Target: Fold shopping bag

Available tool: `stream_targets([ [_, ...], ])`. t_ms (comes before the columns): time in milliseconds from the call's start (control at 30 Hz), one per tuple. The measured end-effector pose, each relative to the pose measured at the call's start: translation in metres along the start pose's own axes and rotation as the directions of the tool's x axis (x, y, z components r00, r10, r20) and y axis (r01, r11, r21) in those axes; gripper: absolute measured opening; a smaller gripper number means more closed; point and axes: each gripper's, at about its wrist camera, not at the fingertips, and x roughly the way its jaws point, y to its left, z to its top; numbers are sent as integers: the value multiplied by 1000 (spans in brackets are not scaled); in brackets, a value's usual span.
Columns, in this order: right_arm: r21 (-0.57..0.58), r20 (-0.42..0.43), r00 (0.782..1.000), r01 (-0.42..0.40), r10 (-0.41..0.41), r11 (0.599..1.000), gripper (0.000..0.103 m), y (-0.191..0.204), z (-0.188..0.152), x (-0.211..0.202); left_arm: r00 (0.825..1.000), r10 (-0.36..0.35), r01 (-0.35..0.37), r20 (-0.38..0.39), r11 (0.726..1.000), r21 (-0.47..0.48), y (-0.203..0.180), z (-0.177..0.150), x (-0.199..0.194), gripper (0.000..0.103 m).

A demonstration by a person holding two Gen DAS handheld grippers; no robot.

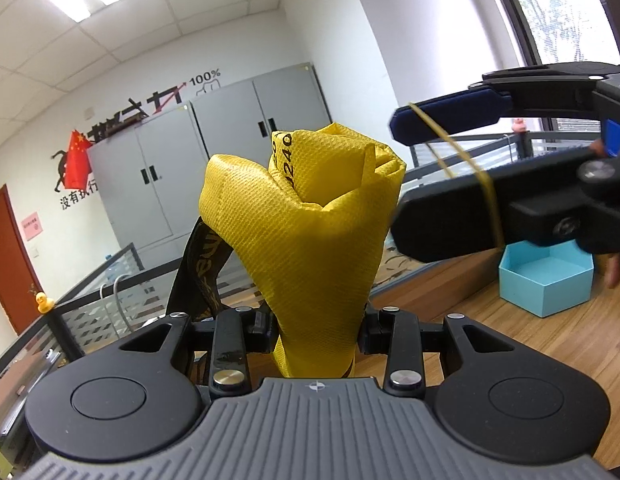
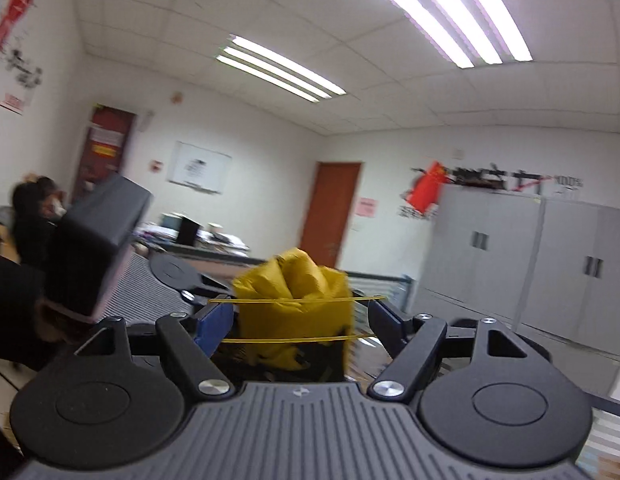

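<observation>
- We see the wooden bench (image 1: 449, 300) low on the right, with a blue box (image 1: 545, 276) on it. Above it is open air.
- Our left gripper (image 1: 315, 332) points a little down and squeezes the rolled yellow shopping bag (image 1: 306, 220), held up off the bench.
- Our right gripper (image 2: 298, 320) is level beside it. Its fingers are spread wide and stretch a rubber band (image 2: 298, 300). The bag's top sits between them, not pressed.

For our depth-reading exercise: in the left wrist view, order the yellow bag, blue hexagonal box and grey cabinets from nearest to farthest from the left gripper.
1. Yellow bag, clamped in the left gripper.
2. Blue hexagonal box, right, on the wooden table.
3. Grey cabinets, against the far wall.
</observation>
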Motion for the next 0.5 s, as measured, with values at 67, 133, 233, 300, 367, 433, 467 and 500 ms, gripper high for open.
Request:
stream_targets([
  [67,-34,9,999,34,-33,999,80,4,0,-5,1000,-12,12,-4,1000,16,-4,1,-1,39],
  [133,-44,12,999,34,-34,998,80,5,-1,-9,1000,-18,18,-2,999,49,-10,2,-4,39],
  [233,-46,-2,1000,12,-12,999,81,9,0,-5,1000,-7,7,2,993,118,-20,0,-7,39],
  [300,-67,-6,1000,17,-18,998,81,13,0,-6,1000,-2,2,-3,990,141,-24,-1,-9,39],
  [367,-73,-13,1000,12,-13,997,81,16,2,-7,1000,7,-5,-10,985,172,-29,-2,-11,39],
  [433,-79,-24,1000,-2,0,997,81,17,5,-6,1000,10,-7,-14,981,195,-33,-2,-13,39],
  [467,-86,-28,1000,-9,6,996,81,17,6,-4,1000,9,-6,-17,979,202,-35,-2,-13,39],
  [500,-100,-36,999,-17,13,995,81,17,8,-3,1000,1,4,-25,978,209,-37,-2,-13,39],
])
